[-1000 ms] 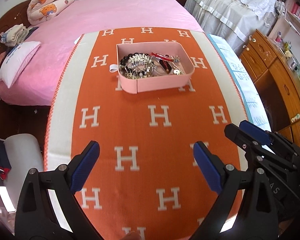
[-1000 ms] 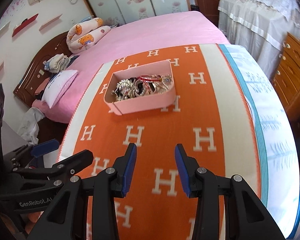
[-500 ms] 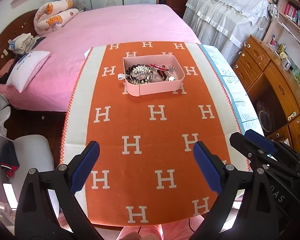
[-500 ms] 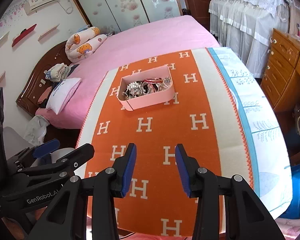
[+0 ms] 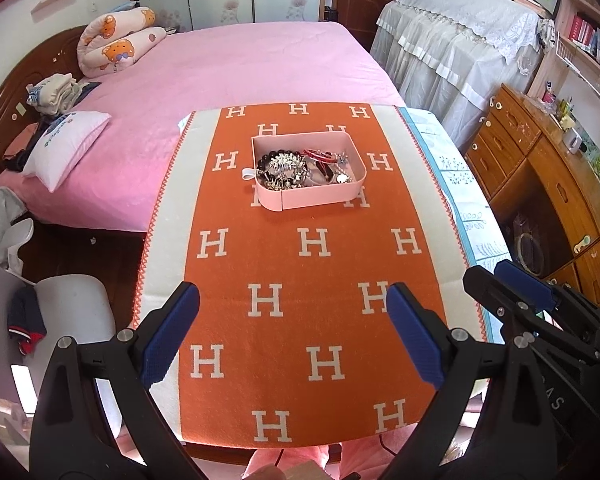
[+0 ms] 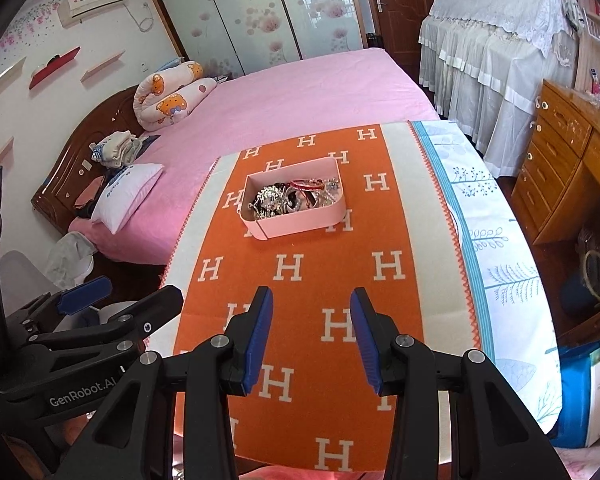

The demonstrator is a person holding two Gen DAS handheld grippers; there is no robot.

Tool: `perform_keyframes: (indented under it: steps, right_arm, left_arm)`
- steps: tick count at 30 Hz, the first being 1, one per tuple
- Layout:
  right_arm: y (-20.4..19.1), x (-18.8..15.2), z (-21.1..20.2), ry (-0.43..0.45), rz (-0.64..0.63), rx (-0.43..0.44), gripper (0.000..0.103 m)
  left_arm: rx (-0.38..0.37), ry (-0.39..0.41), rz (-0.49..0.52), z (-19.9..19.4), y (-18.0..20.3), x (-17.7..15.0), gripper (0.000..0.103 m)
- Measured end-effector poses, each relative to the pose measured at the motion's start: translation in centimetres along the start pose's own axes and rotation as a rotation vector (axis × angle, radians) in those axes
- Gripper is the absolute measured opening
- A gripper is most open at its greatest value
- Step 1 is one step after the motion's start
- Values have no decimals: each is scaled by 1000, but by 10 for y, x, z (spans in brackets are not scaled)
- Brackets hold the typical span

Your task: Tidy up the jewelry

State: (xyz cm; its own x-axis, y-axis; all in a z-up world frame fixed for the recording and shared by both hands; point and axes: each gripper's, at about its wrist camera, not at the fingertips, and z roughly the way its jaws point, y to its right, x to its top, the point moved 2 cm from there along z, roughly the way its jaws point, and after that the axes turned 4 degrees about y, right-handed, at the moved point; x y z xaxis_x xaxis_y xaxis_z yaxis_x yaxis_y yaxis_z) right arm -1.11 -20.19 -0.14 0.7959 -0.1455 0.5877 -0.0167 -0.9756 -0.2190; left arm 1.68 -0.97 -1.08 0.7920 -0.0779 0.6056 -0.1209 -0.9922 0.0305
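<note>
A pink box (image 5: 320, 197) (image 6: 300, 222) full of tangled jewelry (image 5: 296, 168) (image 6: 292, 196) sits on the far half of an orange cloth with white H letters (image 5: 292, 272) (image 6: 300, 280). My left gripper (image 5: 294, 332) is wide open and empty, held high over the near end of the cloth. My right gripper (image 6: 310, 334) is open and empty, also over the near end, to the right of the left one. Both are well back from the box.
A white and blue patterned tablecloth (image 6: 496, 264) shows at the table's right side. A pink bed (image 5: 240, 64) lies beyond and to the left. Wooden drawers (image 5: 540, 168) stand to the right. A white chair (image 5: 72, 308) is at lower left.
Both grippers have pulled back and risen away from the box, so the whole table now shows. Their jaws have kept the same opening.
</note>
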Motion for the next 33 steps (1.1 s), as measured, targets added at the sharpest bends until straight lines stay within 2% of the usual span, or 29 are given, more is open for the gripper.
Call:
perform_keyframes:
  steps: [12, 33]
  right_arm:
    - [-1, 12, -2, 13, -12, -12, 41]
    - [1, 6, 4, 3, -2, -16, 41]
  left_arm:
    - [-1, 6, -6, -1, 2, 9, 94]
    - [7, -15, -8, 8, 0, 5, 94]
